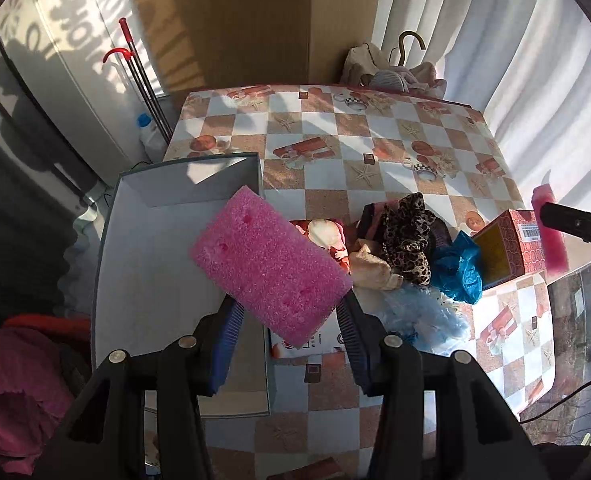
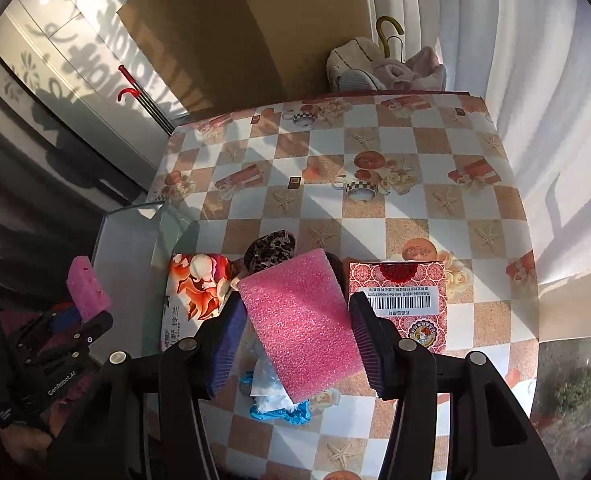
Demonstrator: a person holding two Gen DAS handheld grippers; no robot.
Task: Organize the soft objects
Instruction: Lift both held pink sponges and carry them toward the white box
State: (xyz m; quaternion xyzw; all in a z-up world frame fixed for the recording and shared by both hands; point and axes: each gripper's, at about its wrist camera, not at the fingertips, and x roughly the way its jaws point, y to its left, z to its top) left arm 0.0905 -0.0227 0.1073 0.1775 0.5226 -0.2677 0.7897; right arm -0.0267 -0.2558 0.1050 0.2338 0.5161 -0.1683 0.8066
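My left gripper [image 1: 289,312] is shut on a pink foam block [image 1: 269,268] and holds it over the right edge of an open grey box [image 1: 135,264]. My right gripper [image 2: 297,320] is shut on a second pink foam block [image 2: 301,324], held above the table. The left gripper and its block also show at the left of the right wrist view [image 2: 87,294]. A pile of soft things lies on the table: a leopard-print cloth [image 1: 407,236], a beige cloth [image 1: 369,268], a blue plastic bag [image 1: 457,268] and a pale blue fluffy piece [image 1: 423,314].
A red patterned carton [image 2: 399,300] stands right of the pile, also in the left wrist view [image 1: 507,246]. A packet with a cartoon print [image 2: 193,288] lies beside the grey box. The checkered tablecloth [image 1: 335,140] covers the table. A cardboard sheet [image 1: 239,20] and clothes stand behind it.
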